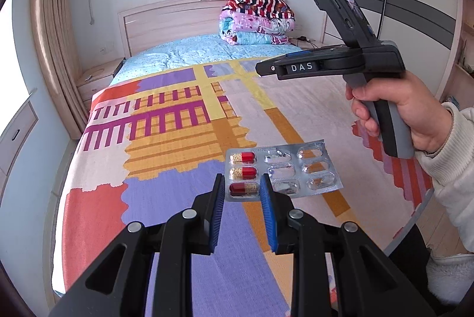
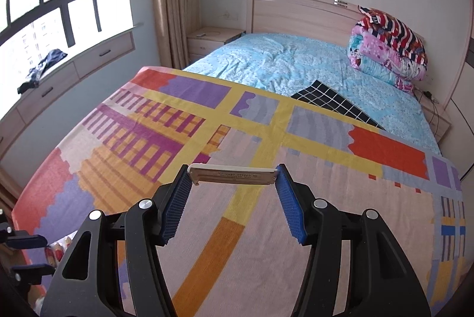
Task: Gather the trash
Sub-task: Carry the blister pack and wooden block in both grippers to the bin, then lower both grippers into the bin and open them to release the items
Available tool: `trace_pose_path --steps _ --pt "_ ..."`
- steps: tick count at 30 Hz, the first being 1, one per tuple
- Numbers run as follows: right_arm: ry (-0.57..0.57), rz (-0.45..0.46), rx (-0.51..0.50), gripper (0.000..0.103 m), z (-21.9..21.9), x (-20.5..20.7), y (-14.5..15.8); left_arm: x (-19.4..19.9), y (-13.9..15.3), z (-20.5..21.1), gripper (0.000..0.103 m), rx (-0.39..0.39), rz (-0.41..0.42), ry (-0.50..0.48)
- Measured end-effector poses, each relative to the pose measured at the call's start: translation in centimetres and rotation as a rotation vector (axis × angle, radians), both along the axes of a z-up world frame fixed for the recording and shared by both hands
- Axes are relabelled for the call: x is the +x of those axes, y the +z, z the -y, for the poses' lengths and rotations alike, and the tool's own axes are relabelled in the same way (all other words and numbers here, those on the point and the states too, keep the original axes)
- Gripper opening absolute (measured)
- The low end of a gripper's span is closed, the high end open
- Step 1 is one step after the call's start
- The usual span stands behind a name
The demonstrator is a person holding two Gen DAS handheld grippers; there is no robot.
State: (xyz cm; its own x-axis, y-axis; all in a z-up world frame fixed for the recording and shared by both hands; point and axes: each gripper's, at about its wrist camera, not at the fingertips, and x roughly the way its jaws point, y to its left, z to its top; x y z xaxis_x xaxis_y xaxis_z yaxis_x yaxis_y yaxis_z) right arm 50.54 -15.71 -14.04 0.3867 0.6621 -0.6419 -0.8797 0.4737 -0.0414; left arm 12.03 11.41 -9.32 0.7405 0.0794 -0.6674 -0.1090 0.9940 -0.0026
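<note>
My left gripper [image 1: 241, 183] is shut on the left end of a silver pill blister pack [image 1: 290, 169] with three red-and-yellow capsules, and holds it above the patterned bedspread [image 1: 166, 121]. My right gripper [image 2: 234, 176] is shut on a flattened white and beige box [image 2: 234, 175] held by its two ends between the blue pads [image 2: 177, 198], also above the bedspread [image 2: 266, 228]. The right gripper's body and the hand that holds it show at the right of the left wrist view [image 1: 382, 98].
The bed has a light blue sheet [image 2: 296, 62] and a stack of folded quilts [image 2: 388, 47] by the wooden headboard. A black grid-patterned cloth [image 2: 334, 104] lies at the bedspread's far edge. Nightstands flank the bed; a window ledge with dark clothing [image 2: 44, 65] is at left.
</note>
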Motion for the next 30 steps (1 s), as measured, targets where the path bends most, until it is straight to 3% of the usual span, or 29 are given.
trace_pose_path --steps 16,30 --pt "0.042 -0.009 0.058 0.058 11.6 -8.3 1.2 -6.5 2.8 6.2 0.024 0.037 0.059 -0.071" --pt "0.098 -0.049 0.01 0.058 19.7 -15.0 -3.0 -10.1 -0.9 10.9 0.024 0.018 -0.02 -0.155"
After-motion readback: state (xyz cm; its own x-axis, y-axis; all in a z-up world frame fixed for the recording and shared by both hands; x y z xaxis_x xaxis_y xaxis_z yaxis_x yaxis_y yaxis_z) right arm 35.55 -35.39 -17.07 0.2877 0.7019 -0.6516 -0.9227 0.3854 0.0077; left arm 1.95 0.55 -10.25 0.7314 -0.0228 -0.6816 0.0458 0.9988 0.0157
